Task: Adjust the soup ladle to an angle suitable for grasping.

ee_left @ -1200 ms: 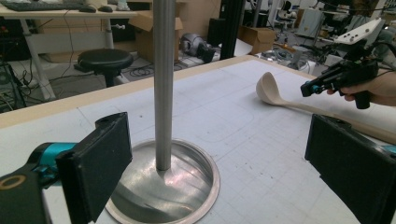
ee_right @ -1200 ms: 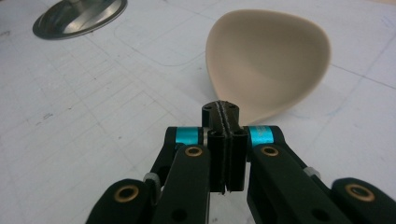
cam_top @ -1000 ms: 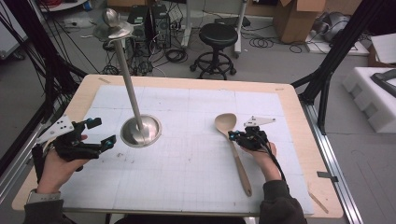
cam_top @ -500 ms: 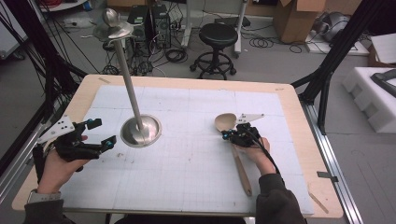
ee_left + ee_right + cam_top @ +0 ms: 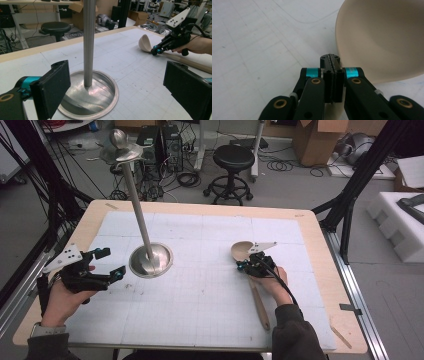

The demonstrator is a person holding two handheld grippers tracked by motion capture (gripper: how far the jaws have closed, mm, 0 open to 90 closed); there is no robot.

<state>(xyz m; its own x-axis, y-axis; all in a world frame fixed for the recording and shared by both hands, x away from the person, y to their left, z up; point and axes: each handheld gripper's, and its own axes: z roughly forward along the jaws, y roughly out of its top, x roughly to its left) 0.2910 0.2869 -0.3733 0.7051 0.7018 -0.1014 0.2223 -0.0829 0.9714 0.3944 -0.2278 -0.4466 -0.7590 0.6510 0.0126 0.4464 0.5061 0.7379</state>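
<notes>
**Closed right gripper at the spoon's bowl, open left gripper by the metal stand**

The right gripper [image 5: 331, 59] had its two black jaws pressed flat together with nothing between them. Its tips sat just beside the rim of the pale wooden spoon's [image 5: 242, 251] round bowl; whether they touched it could not be told. In the high view this gripper [image 5: 246, 264] lay over the neck of the spoon, held in the person's right hand [image 5: 272, 280]. The spoon rested on the white gridded mat [image 5: 200, 305] in the right half of the worktop, its bowl pointing toward the far edge and its long handle running back toward the near right corner.

The left gripper [image 5: 111, 265] was released, its black pads [image 5: 53, 87] standing wide apart with only bare mat between them. It sat near the left edge of the worktop, held in the left hand [image 5: 62, 297], and faced the stand.

The polished metal stand [image 5: 150, 260], a round dish-shaped base with a tall thin pole rising from it, stood left of the mat's centre, well apart from the spoon.
</notes>
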